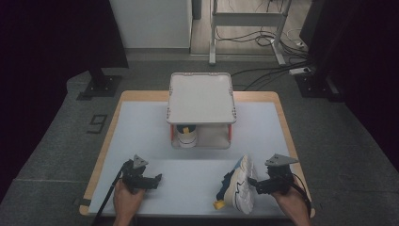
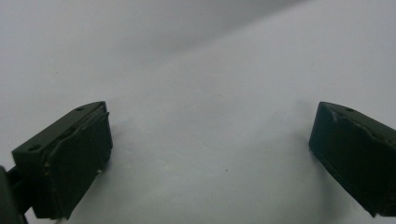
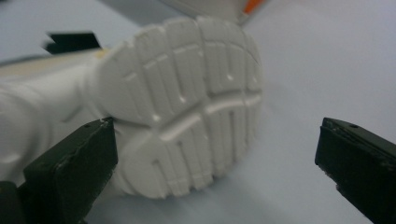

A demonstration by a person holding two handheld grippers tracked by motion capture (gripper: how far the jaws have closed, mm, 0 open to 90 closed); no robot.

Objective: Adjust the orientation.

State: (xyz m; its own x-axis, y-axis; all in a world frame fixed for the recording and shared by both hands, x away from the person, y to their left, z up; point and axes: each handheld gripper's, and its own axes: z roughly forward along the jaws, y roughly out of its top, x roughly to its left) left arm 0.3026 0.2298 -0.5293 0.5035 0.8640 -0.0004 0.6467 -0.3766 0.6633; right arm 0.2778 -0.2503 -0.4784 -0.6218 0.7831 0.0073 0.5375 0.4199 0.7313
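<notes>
Risk: the shoe (image 1: 240, 186) lies on its side, so a bite on the rounded sole alone could slip or roll it — my read.
Cause: the right tongs (image 1: 253, 182) face the flat white tread (image 3: 187, 112), with little edge to catch.
Shoe position: front right of the table (image 1: 141, 127), sole turned toward the right tongs, just beside them, not gripped.
Right tongs: spread wide, sole sitting between the jaws in the right gripper view.
Left tongs (image 1: 157, 179): spread, nothing between them, bare table beneath, well apart from the shoe.
Behind: a small shelf (image 1: 201, 94) with another shoe (image 1: 187, 135) under it.
</notes>
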